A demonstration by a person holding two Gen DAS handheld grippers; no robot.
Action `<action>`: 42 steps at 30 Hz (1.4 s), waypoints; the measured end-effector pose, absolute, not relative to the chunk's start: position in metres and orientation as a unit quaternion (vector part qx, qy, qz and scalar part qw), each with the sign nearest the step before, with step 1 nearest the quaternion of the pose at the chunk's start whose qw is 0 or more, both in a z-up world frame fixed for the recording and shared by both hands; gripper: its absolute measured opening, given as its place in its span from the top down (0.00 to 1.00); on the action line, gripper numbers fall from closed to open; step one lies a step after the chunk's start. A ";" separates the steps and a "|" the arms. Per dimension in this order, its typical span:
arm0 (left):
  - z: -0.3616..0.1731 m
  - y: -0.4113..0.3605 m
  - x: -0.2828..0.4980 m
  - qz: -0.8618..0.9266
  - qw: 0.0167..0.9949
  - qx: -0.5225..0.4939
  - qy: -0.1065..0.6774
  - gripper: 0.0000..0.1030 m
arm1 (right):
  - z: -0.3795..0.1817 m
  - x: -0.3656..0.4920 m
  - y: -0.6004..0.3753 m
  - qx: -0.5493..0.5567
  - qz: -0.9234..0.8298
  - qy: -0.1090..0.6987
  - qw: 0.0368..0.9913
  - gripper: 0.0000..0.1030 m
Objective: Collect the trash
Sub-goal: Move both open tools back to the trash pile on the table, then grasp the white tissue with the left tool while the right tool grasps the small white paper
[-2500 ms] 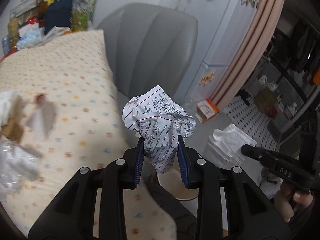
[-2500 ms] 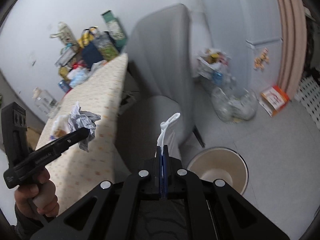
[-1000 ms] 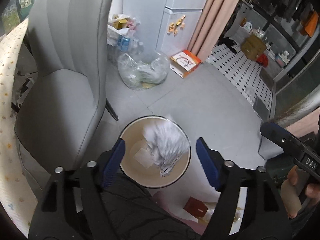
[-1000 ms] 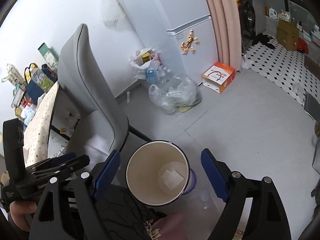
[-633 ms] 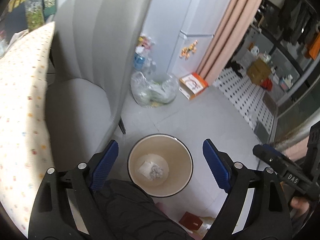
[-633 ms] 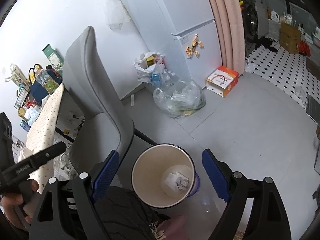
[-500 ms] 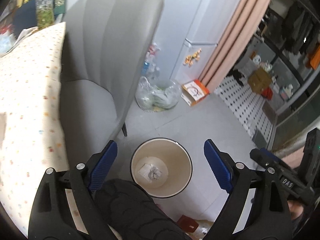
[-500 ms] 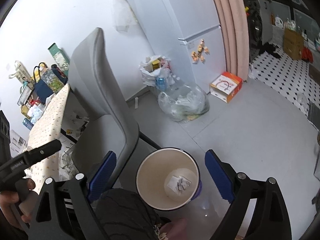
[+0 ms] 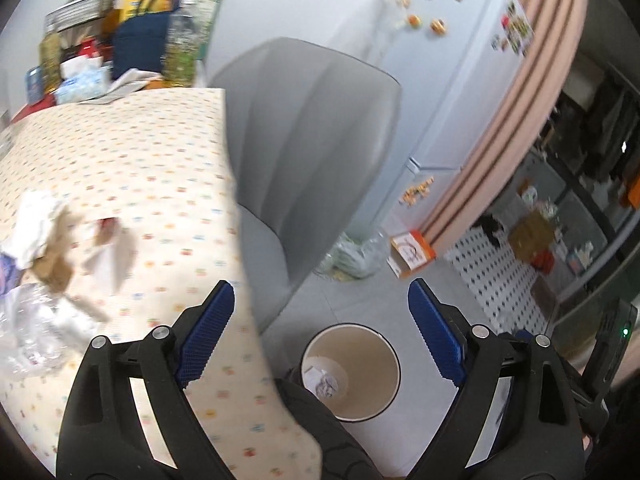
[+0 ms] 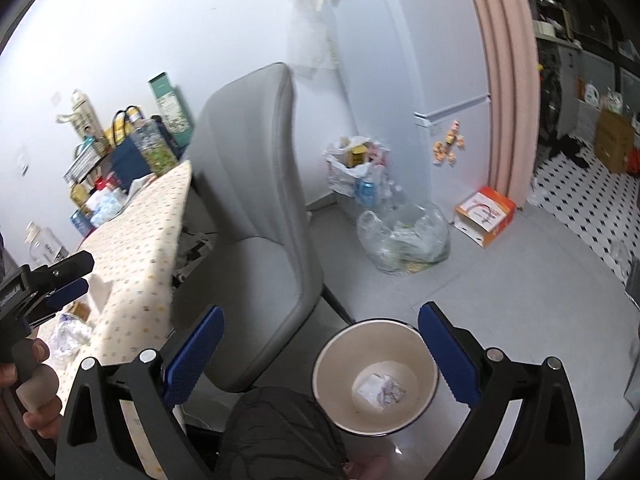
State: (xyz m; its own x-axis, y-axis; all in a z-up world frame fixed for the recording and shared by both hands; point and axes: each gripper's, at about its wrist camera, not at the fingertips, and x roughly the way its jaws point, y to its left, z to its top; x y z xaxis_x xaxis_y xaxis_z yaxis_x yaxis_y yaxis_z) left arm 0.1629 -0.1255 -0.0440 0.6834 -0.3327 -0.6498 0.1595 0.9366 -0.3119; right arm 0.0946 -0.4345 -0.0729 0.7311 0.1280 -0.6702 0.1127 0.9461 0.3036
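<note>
Trash point(image 9: 52, 256) lay in a loose heap at the left of the dotted tablecloth point(image 9: 132, 160): crumpled white paper, brown scraps and clear plastic, all blurred. Bags and bottles point(image 9: 132, 40) crowded the far end of the table. Beside the table stood a grey chair point(image 9: 312, 140), its seat between the cloth and the bin. The left gripper point(image 9: 318, 334) was released, jaws wide with nothing between them. On the floor stood the round bin point(image 10: 340, 396), with crumpled paper point(image 10: 380, 390) at its bottom. The right gripper point(image 10: 320, 364) was opening, nothing between its jaws. A dark knee point(image 10: 276, 432) overlapped the bin's near rim. Farther right were a clear bag of rubbish point(image 10: 404, 240), a fridge point(image 10: 424, 80) and an orange box point(image 10: 486, 216).
</note>
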 end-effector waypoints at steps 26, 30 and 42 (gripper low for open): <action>-0.036 0.063 0.119 -0.007 0.925 -0.221 0.309 0.15 | -0.022 0.128 -0.245 0.101 0.177 0.362 0.910 0.07; -0.040 0.081 0.117 0.004 0.924 -0.230 0.306 0.16 | -0.019 0.136 -0.216 0.087 0.198 0.364 0.906 0.07; -0.061 0.113 0.136 0.023 0.913 -0.244 0.327 0.30 | -0.046 0.185 -0.144 0.100 0.258 0.428 0.860 0.41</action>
